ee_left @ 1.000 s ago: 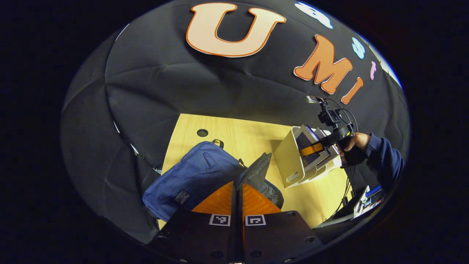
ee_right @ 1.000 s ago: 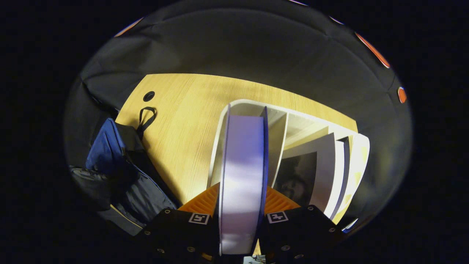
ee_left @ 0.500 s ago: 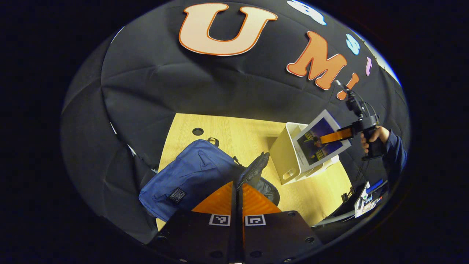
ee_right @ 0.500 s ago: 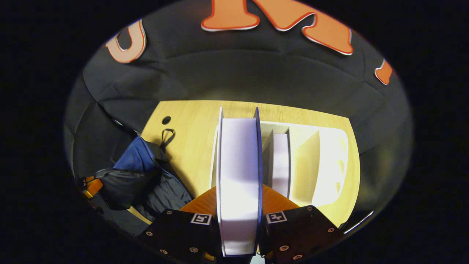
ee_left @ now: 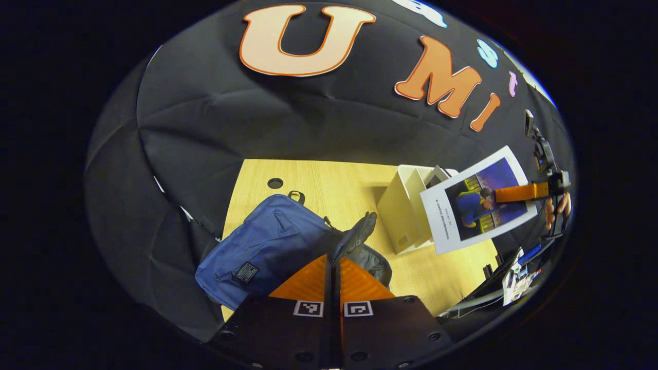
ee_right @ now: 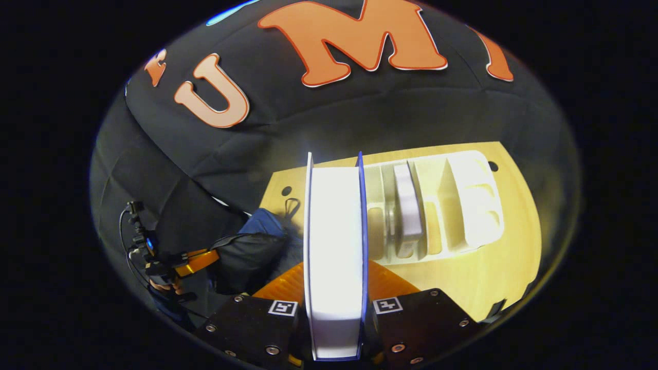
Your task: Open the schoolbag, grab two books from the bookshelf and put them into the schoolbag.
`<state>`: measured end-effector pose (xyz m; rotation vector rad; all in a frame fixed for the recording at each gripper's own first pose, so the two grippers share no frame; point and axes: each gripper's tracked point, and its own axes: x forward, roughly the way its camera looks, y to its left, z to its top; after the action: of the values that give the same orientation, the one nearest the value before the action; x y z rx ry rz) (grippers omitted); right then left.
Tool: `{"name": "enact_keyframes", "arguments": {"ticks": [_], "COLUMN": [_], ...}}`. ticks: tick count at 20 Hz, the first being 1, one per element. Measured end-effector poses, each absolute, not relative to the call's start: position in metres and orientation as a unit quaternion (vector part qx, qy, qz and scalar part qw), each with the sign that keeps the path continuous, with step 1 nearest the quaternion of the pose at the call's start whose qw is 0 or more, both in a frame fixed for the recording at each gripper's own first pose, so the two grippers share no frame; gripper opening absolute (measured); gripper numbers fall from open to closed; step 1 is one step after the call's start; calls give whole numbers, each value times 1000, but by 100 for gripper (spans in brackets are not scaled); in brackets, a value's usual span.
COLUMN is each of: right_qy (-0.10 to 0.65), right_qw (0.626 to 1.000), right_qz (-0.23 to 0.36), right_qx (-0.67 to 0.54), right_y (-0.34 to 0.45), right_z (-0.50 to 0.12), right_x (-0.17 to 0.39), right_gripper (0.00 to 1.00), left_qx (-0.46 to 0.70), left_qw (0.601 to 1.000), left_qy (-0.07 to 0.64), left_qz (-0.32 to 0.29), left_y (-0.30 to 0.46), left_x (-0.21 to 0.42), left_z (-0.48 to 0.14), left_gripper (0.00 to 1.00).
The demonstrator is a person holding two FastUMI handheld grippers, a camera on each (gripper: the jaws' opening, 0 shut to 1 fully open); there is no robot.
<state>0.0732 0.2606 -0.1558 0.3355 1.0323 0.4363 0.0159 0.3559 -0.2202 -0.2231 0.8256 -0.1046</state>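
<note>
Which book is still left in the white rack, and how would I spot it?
On the wooden table stands a white bookshelf with upright dividers. The remaining book stands in a middle slot, pale page edges facing out; the slots beside it look empty.

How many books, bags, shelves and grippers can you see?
Books: 2, one held up and one standing in the shelf
Schoolbags: 1, blue
Bookshelves: 1, white
Hand-held grippers: 2, left hand-held gripper and right hand-held gripper
Total: 6
</note>
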Motion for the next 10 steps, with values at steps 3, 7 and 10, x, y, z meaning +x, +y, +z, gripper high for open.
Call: {"name": "enact_keyframes", "arguments": {"ticks": [3,7,10], "right_qy": [499,517,512], "right_qw": [805,767,743], "right_qz": [223,217,199], "right_qx": [231,311,381], "right_y": [288,310,321], "right_z": [-169,-203,-219], "right_x": [37,1,-7], "right_gripper": [39,39,38], "left_qx": [-105,-111,-117], "left_qw": [906,901,896], "left_qy": [407,417,428], "left_qz": [-46,-40,-35], "left_y": [356,356,355], "left_x": [20,24,29], "left_z": [-222,-227,-232], "left_gripper": [0,0,0]}}
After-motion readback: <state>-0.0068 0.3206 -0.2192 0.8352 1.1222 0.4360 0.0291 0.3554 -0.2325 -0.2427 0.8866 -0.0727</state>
